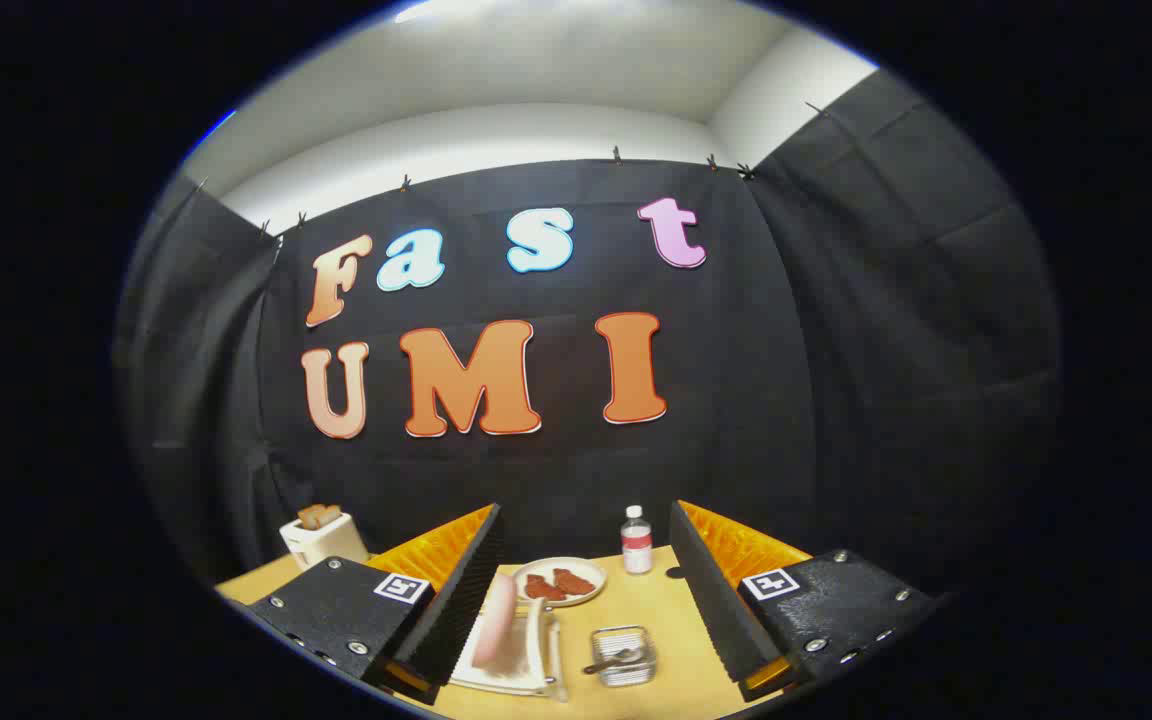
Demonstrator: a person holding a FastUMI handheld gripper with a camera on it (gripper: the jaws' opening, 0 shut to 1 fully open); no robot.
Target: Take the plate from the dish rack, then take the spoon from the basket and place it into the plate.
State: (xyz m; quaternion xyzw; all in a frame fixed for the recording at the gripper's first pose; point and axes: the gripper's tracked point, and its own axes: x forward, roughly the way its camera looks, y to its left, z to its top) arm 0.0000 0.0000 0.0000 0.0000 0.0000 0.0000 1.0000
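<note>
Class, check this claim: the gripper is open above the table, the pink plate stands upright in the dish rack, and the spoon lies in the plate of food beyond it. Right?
Not quite. The gripper view shows the spoon lying in the wire basket, not in the plate of food. The gripper is open, and the pink plate stands in the dish rack.

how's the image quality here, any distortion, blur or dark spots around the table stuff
Gripper view: strong fisheye bending, so the table curves; objects are small but fairly sharp, the pink plate in the dish rack slightly soft; the ceiling glares bright; the open gripper hangs above the wire basket with its spoon.
</note>
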